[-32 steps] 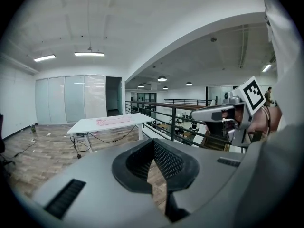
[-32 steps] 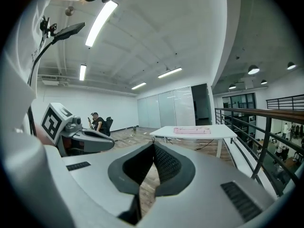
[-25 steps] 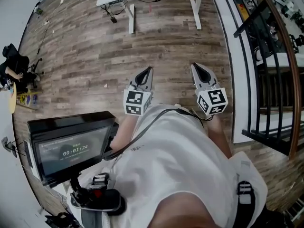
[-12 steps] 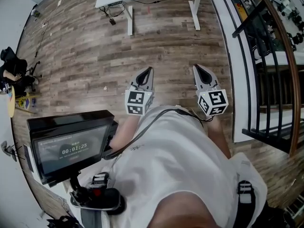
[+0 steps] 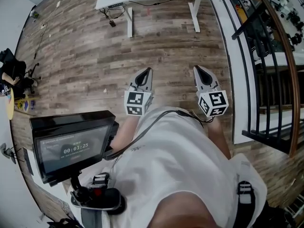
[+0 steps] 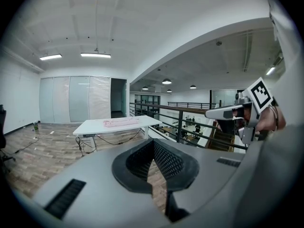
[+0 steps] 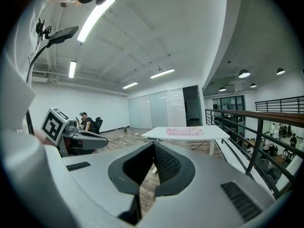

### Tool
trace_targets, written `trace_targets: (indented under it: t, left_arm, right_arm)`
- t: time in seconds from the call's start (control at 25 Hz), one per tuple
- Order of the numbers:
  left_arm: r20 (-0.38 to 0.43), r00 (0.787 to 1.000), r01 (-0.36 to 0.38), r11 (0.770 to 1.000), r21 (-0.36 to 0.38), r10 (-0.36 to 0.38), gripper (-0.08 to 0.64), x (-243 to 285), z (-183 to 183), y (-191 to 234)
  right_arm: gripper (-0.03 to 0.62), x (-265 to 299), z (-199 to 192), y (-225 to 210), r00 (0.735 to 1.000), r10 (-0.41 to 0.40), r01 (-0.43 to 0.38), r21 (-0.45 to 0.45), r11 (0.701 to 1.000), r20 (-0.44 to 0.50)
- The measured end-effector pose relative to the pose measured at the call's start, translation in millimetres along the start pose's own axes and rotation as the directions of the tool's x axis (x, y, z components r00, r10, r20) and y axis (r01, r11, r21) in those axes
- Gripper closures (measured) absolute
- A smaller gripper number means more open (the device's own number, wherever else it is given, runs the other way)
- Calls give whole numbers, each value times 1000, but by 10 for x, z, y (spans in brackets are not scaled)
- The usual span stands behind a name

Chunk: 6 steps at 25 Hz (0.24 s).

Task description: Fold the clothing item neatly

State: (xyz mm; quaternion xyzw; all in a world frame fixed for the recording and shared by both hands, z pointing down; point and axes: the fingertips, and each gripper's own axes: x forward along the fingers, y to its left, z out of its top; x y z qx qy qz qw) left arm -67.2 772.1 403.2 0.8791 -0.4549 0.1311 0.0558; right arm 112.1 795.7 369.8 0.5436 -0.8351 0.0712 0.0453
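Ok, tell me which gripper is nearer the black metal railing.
Right. The right gripper is on the side of the black metal railing, apart from it; the left gripper is further off, on the right one's other side.

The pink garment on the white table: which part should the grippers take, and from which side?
Probably the near long edge of the pink garment, pinched at both ends, coming from the near side of the table. It lies flat and stretched along the table top, so only a thin edge offers itself. Finer details are too small to tell.
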Motion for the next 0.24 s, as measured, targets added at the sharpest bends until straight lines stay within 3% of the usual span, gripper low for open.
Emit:
trace_targets:
  t: [0.24]
  left_arm:
    - [2, 1000, 7, 1000, 0, -7, 557, 11, 9, 122]
  right_arm:
    - [589, 76, 12, 31, 1000, -11, 11, 1, 1000, -6]
